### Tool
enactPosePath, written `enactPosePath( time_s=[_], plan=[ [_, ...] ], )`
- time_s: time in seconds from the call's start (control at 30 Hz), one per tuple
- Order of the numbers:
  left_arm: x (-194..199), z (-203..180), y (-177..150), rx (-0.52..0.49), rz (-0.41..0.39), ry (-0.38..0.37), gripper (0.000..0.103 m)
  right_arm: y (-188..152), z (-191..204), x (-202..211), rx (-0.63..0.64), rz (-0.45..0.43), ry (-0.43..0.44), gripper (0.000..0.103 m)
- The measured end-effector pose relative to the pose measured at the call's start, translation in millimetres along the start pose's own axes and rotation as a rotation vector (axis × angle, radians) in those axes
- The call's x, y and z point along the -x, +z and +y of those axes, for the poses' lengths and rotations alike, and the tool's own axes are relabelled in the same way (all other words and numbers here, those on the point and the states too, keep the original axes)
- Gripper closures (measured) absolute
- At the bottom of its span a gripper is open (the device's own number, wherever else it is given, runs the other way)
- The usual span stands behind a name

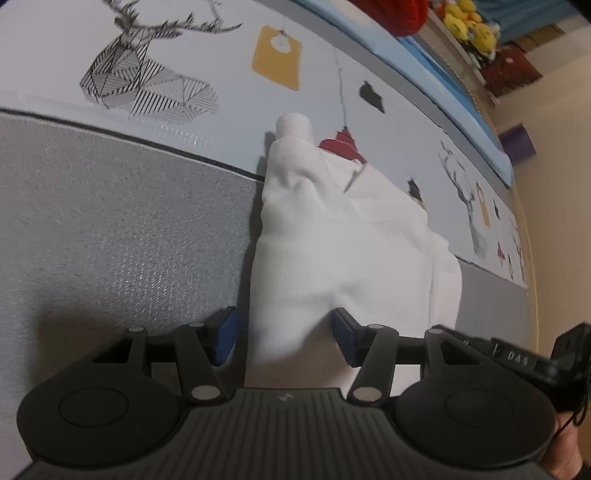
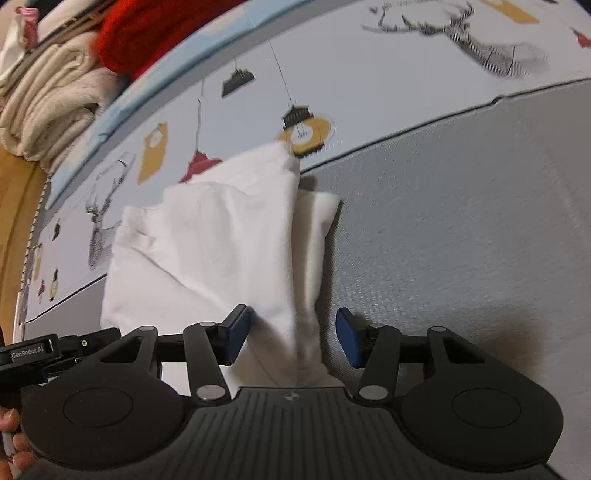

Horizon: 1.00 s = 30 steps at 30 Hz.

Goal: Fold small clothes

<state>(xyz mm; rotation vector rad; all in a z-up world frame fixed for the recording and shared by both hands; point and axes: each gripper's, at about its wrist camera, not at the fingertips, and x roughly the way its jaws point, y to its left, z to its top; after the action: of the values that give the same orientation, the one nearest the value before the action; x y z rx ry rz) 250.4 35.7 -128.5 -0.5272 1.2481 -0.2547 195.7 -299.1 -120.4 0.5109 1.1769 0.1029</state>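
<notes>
A small white garment (image 1: 343,240) lies partly folded on the bed, across the border between the grey fabric and the printed sheet. In the left wrist view a ribbed cuff (image 1: 293,125) sticks out at its far end. My left gripper (image 1: 284,332) is open, its blue pads on either side of the garment's near left edge. In the right wrist view the same white garment (image 2: 214,240) has a folded flap along its right edge. My right gripper (image 2: 291,336) is open, straddling the garment's near right edge. Neither gripper pinches the cloth.
The grey bed cover (image 1: 110,240) also shows at the right of the right wrist view (image 2: 461,221). A printed sheet (image 1: 221,55) with deer and lamps lies beyond. Folded beige towels (image 2: 48,107), a red cloth (image 2: 147,33) and yellow plush toys (image 1: 469,22) sit at the far side.
</notes>
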Motion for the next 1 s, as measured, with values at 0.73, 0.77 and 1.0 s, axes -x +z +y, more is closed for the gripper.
enactPosePath(
  time_s=[0.73,0.77,1.0],
  plan=[
    [43.4,-18.5,37.2,-0.134,-0.236,0.047,0.035,23.8,62.4,36.3,0.118,-0.464,-0.013,0.044],
    [35.6,-12.6,35.9,-0.107,-0.186,0.043,0.035,24.3,61.2,33.9,0.120,-0.434,-0.006,0.044],
    [9.9,15.5,26.0,-0.013,-0.062,0.055,0.043,9.4,68.3,-7.3,0.180,-0.138,-0.043,0.046]
  ],
)
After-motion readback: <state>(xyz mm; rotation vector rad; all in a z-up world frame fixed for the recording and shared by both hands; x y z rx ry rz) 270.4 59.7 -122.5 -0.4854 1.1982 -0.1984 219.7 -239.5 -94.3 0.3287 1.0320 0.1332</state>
